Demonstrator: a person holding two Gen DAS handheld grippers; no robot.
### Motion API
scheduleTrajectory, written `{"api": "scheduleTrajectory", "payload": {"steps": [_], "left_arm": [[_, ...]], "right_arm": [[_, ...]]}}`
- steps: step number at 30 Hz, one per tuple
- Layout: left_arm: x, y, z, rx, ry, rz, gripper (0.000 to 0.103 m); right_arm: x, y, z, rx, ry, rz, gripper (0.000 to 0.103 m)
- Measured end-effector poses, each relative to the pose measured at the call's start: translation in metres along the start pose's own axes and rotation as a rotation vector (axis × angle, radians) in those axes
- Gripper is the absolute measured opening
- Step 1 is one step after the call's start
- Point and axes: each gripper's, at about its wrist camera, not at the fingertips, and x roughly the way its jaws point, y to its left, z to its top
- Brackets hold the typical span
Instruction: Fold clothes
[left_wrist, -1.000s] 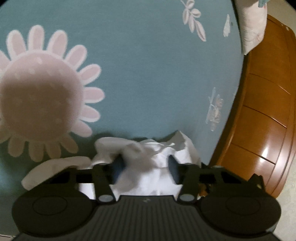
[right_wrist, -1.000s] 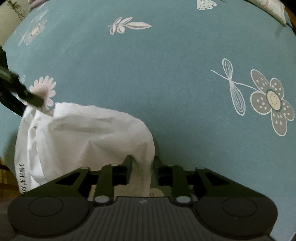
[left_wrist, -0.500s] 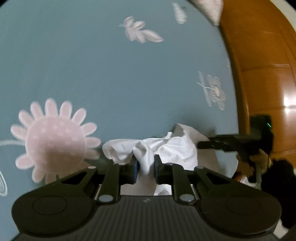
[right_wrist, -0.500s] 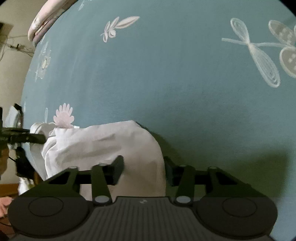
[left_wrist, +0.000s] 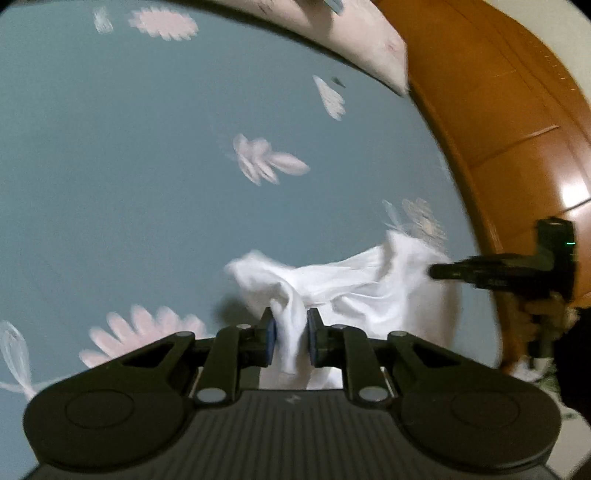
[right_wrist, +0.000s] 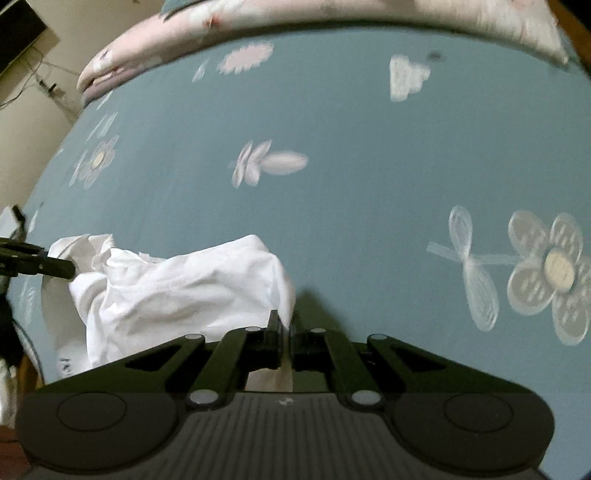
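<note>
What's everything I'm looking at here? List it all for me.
white garment: one, white, crumpled, lifted off the bed, pinched at two ends.
bedsheet: one, teal with pale flower prints, under the garment.
pillow: one, pink floral, far edge of the bed.
bed frame: one, orange-brown wood, right of the bed.
left gripper: one, black, fingers shut on the garment.
right gripper: one, black, fingers just closed on the garment's edge.
hand: one, holding the right gripper.

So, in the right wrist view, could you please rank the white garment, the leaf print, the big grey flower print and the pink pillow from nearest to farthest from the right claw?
1. White garment: pinched in the right claw, spreading left.
2. Big grey flower print: far right.
3. Leaf print: straight ahead, mid-bed.
4. Pink pillow: top edge.
</note>
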Motion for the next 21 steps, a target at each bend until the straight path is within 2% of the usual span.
{"api": "scheduleTrajectory", "payload": {"steps": [2,5,7,10,11,12,13,14,17,19,21], "left_arm": [[0.008,0.006,0.011,0.028,-0.019,0.073,0.009],[0.024,0.025,0.027,-0.022,-0.036,0.061,0.006],[0.034,0.034,0.037,-0.026,-0.037,0.089,0.005],[0.050,0.047,0.041,-0.069,0.027,0.041,0.007],[0.054,0.048,0.040,-0.067,0.044,0.041,0.010],[0.058,0.050,0.038,-0.065,0.060,0.041,0.024],[0.062,0.050,0.036,-0.056,0.073,0.046,0.044],[0.066,0.050,0.033,-0.037,0.082,0.057,0.051],[0.077,0.051,0.026,0.013,0.107,0.092,0.054],[0.086,0.059,0.023,-0.009,0.137,0.103,0.054],[0.094,0.066,0.018,-0.037,0.172,0.083,0.054]], "right_arm": [[0.006,-0.004,0.011,0.001,-0.021,-0.052,0.004],[0.021,-0.006,0.026,-0.016,-0.022,-0.106,0.004],[0.032,-0.008,0.034,-0.031,-0.015,-0.128,0.004],[0.054,-0.008,0.037,-0.086,0.039,-0.174,0.004],[0.057,-0.009,0.034,-0.093,0.046,-0.181,0.005],[0.060,-0.009,0.031,-0.098,0.052,-0.187,0.005],[0.061,-0.011,0.027,-0.093,0.057,-0.189,0.005],[0.062,-0.013,0.024,-0.087,0.063,-0.190,0.006],[0.066,-0.022,0.014,-0.054,0.076,-0.190,0.006],[0.064,-0.026,0.007,-0.028,0.083,-0.185,0.007],[0.066,-0.028,0.002,-0.012,0.082,-0.181,0.008]]}}
